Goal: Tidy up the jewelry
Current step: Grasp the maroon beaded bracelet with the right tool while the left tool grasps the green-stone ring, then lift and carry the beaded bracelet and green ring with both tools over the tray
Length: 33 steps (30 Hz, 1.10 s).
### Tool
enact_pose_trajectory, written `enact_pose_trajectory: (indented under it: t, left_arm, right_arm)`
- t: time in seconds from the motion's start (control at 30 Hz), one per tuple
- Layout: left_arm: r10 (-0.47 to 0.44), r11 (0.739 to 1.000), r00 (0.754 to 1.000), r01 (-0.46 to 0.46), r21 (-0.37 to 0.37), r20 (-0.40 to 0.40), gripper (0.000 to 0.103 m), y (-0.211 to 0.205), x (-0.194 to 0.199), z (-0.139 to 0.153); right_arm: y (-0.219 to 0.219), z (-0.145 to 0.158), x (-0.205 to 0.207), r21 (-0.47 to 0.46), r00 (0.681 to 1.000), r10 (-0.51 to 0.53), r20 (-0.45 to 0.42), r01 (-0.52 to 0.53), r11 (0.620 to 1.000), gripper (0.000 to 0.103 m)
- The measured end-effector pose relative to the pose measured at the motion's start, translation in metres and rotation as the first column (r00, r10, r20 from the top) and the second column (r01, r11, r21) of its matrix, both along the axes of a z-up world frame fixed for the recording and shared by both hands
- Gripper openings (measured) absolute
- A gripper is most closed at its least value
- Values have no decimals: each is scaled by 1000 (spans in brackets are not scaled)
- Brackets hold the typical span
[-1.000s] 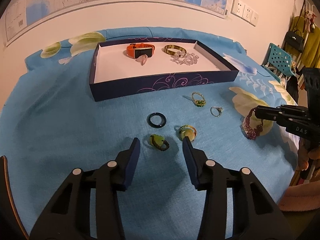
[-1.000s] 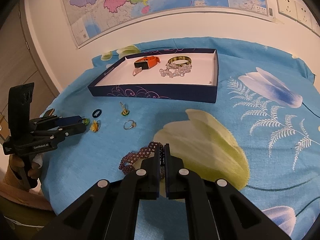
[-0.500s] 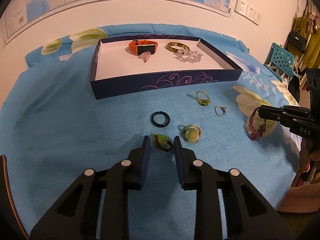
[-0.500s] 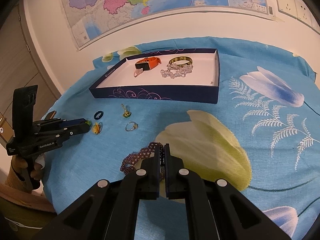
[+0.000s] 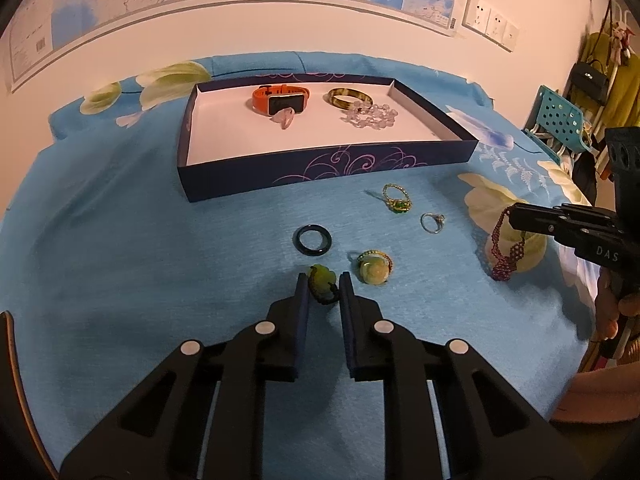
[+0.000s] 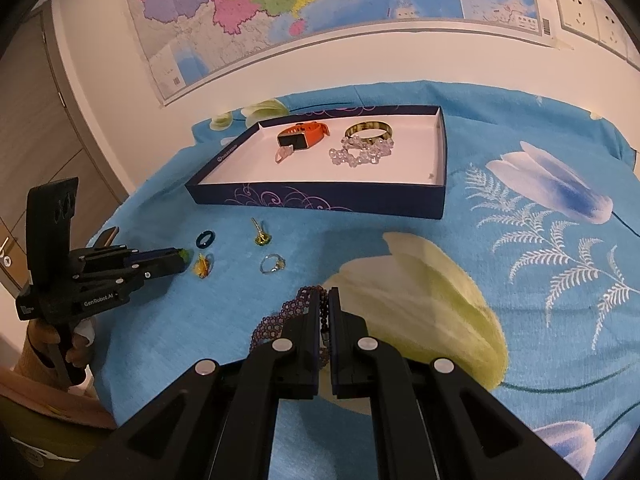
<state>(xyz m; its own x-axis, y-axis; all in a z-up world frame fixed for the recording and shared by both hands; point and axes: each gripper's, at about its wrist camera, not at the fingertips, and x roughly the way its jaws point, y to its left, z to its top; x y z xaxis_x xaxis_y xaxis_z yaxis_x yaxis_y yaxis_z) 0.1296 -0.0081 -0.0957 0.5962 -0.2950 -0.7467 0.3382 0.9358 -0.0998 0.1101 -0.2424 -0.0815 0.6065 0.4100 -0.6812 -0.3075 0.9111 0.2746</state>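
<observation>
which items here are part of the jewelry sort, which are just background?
Job:
- navy box tray
- green pendant on dark cord, between left gripper fingers
- maroon beaded bracelet, in right gripper
- dark ring
- pale stone ring

Background:
- wall map
- wall sockets
- teal chair

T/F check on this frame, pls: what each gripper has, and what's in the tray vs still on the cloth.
1. The right gripper is shut on the purple bead bracelet. True.
2. The left gripper has its fingers on either side of the black ring. False: they flank the green pendant; the black ring lies beyond the tips.
3. The orange watch sits inside the tray. True.
4. The clear bead bracelet lies on the blue cloth. False: it is in the tray, beside the amber bangle.
5. The silver ring is on the cloth, outside the tray. True.
</observation>
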Motion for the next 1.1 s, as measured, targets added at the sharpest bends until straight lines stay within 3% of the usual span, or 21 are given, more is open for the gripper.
enact_pose_trajectory:
  t: [0.5,0.6,0.8,0.9,1.1]
  left_arm:
    - [-11,1000,1000,11,0,-6,17,-2,-1,-1]
    - [-15,1000,1000,15,7,-4,24,-3,-1,-1]
    - [-18,1000,1000,18,13,-10,24,-3,1,-2]
    - [-17,1000,1000,17,17,-13,15,-3,2,-2]
    - [-18,1000,1000,18,15,-7,16,-3,2,-2]
  right_arm:
    - [0,6,6,10,1000,5,17,-5,1000,3]
    - [0,6,6,9,1000,8,19,-8,1000,3]
    - [1,9,6,7,1000,14,24,-14,1000,3]
    - [2,10,6,7,999,17,28,-17,1000,3]
    - [2,12,8,9,999,23,31,-23,1000,3]
